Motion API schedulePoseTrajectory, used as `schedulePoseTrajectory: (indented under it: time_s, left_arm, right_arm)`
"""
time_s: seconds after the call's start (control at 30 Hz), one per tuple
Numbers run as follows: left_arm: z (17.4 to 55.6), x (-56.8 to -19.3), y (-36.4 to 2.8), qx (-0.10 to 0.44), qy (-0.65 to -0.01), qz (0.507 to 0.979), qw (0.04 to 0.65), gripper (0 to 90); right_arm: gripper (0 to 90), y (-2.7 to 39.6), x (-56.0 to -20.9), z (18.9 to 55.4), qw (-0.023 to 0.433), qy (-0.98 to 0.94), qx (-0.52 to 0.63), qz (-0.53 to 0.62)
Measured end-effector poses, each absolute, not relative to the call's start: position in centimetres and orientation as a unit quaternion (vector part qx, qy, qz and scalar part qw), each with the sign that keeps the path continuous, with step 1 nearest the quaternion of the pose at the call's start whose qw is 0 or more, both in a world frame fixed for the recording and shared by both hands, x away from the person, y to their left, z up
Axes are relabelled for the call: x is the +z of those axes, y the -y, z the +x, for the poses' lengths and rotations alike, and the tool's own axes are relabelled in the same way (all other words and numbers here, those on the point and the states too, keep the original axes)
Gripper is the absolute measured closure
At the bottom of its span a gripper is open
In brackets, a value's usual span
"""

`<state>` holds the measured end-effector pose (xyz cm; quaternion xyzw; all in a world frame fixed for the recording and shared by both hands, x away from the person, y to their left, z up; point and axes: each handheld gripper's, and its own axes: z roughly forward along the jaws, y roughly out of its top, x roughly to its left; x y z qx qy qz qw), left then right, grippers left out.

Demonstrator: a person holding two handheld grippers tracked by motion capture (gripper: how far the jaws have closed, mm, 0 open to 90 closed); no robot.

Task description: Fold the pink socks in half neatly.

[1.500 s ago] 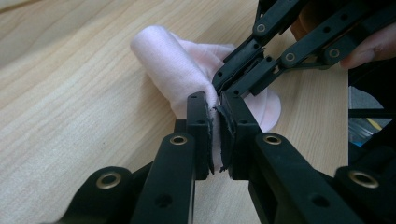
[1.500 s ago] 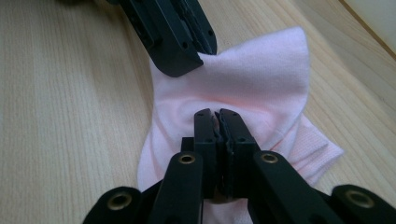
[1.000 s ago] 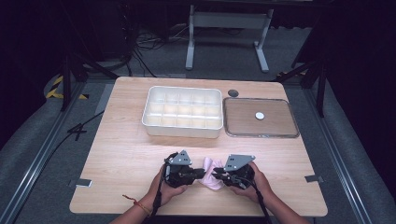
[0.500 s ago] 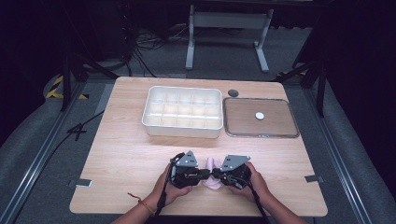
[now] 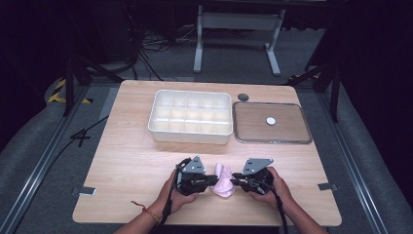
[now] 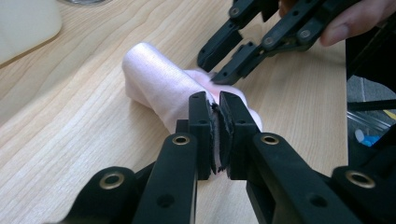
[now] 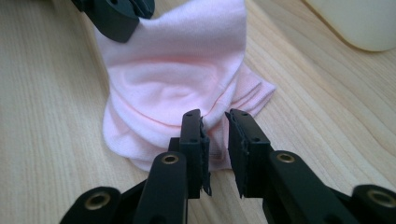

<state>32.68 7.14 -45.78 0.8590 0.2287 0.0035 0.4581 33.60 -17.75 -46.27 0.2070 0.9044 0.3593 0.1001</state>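
Observation:
A pale pink cloth (image 5: 224, 181) lies bunched on the wooden table (image 5: 131, 161) near its front edge, between my two grippers. My left gripper (image 5: 214, 180) is shut on a thin fold of it; in the left gripper view the jaws (image 6: 215, 100) pinch the fabric and the rolled cloth (image 6: 154, 79) stretches away behind them. My right gripper (image 5: 234, 179) meets the cloth from the other side. Its jaws (image 7: 215, 116) have just been opening and stand a little apart over the cloth's folded edge (image 7: 177, 79), with the pads not pressing on it.
A white compartment tray (image 5: 190, 138) stands at the middle back. To its right lies a flat rimmed tray (image 5: 272, 141) with a small white disc (image 5: 271, 120) on it. A dark round spot (image 5: 243, 97) sits behind it. The table's front edge runs just below the hands.
The left hand has edged slightly to the right toward the cloth. The cloth now looks more gathered between the two grippers. The right hand has stayed in place.

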Motion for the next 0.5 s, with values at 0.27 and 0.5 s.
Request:
schedulePoseTrajectory:
  time_s: [0.27, 0.5]
  left_arm:
    - [32.3, -45.8, -5.6, 0.018, -0.197, 0.877, 0.438, 84.0]
    - [32.2, -45.7, -4.9, 0.023, -0.187, 0.881, 0.435, 84.0]
  right_arm:
    - [77.8, 17.1, -47.0, 33.8, 0.102, -0.904, 0.356, 0.212]
    - [78.0, 17.2, -47.0, 33.7, 0.103, -0.904, 0.358, 0.211]
